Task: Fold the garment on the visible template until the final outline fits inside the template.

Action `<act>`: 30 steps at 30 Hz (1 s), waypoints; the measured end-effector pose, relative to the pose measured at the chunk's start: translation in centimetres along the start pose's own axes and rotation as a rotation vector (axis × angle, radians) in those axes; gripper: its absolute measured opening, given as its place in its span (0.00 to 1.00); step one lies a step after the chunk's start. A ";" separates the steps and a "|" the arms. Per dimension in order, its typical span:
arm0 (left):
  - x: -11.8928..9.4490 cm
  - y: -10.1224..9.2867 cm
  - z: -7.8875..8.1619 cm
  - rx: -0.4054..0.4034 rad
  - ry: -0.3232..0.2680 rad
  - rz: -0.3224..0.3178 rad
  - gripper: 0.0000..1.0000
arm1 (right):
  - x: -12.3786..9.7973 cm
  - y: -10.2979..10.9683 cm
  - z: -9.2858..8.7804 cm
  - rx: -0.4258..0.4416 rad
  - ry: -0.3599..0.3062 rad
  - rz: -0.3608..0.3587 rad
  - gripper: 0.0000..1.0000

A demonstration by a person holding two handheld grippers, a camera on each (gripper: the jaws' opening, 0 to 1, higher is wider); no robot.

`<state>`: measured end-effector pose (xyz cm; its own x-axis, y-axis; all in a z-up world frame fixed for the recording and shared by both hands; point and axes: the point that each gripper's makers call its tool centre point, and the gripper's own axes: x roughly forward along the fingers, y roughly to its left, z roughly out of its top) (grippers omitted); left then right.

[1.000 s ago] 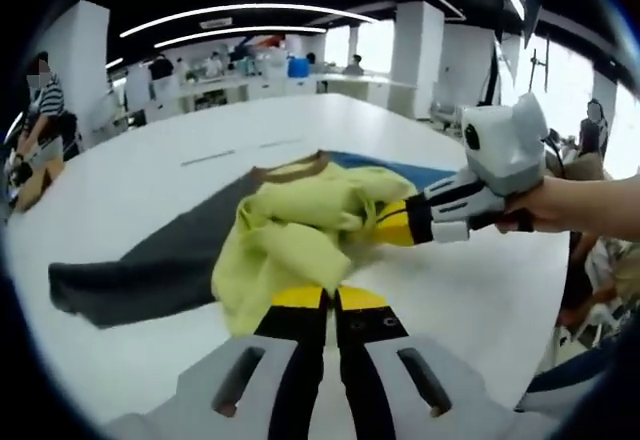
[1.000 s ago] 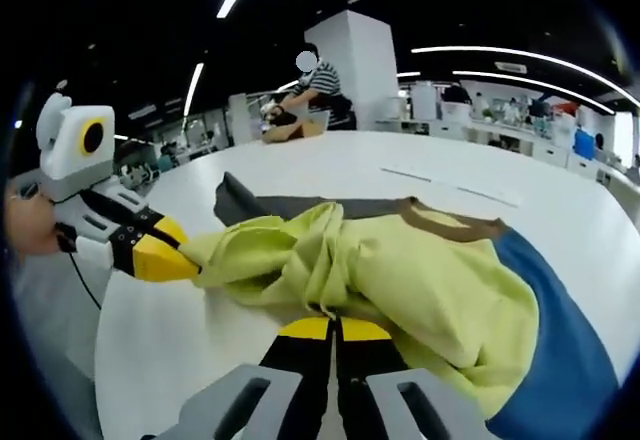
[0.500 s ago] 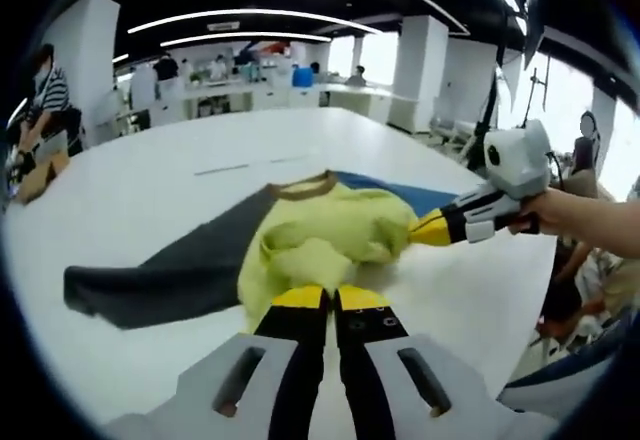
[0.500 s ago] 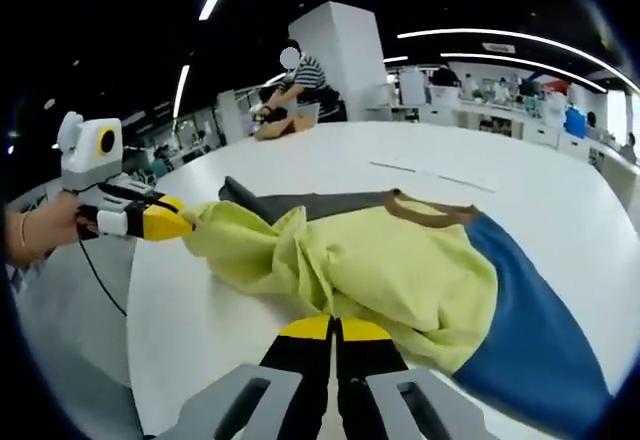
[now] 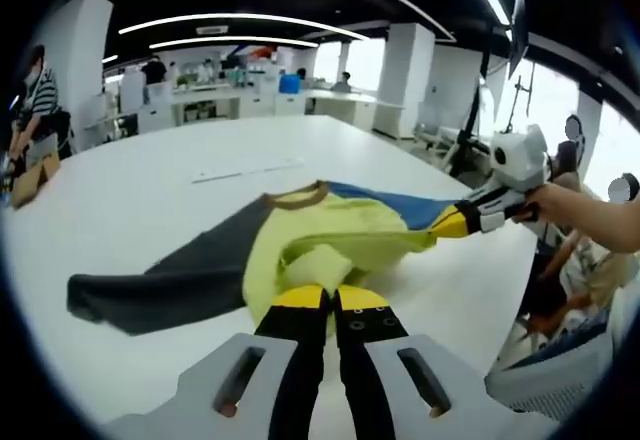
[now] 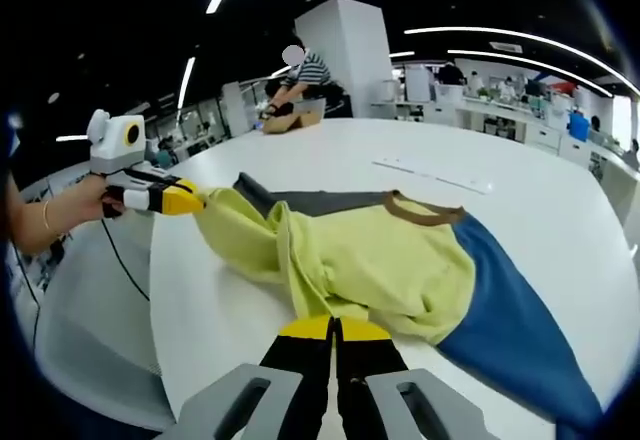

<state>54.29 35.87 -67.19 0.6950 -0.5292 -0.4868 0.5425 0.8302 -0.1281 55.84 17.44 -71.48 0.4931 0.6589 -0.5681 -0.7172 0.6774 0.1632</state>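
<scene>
1. garment (image 5: 330,235): one, three colour panels counted on it: yellow-green body, dark grey sleeve (image 5: 160,280), blue sleeve (image 6: 520,315). one brown collar (image 6: 425,210).
2. grippers: two. left gripper (image 5: 330,305) has two jaws with yellow tips; seen from the other side at (image 6: 185,200). right gripper (image 6: 333,335) likewise two jaws, also at (image 5: 455,222).
3. hands: two in view, one per gripper: (image 5: 560,210) and (image 6: 80,205).
4. table (image 5: 150,180): one large white top under the garment.
5. thin marks on the table (image 5: 245,170): one line of them; the count of segments can't be made out.
6. white pillars: at least two, (image 5: 408,75) and (image 6: 345,55).
7. person bent over a brown box (image 6: 300,85): one. further people in the background, too small to count.
</scene>
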 end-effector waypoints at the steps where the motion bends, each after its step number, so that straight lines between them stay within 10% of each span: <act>1: -0.2 0.1 -0.1 0.007 0.007 -0.001 0.00 | -0.3 0.0 -0.2 -0.001 0.008 -0.003 0.00; 30: -5.1 -0.4 -2.1 0.066 0.030 -0.158 0.00 | -7.2 1.0 -0.7 -0.007 0.073 -0.061 0.00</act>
<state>49.51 38.56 -66.52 0.5844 -0.6463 -0.4908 0.6746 0.7230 -0.1489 51.18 13.11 -67.78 0.4988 0.5907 -0.6342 -0.6908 0.7129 0.1207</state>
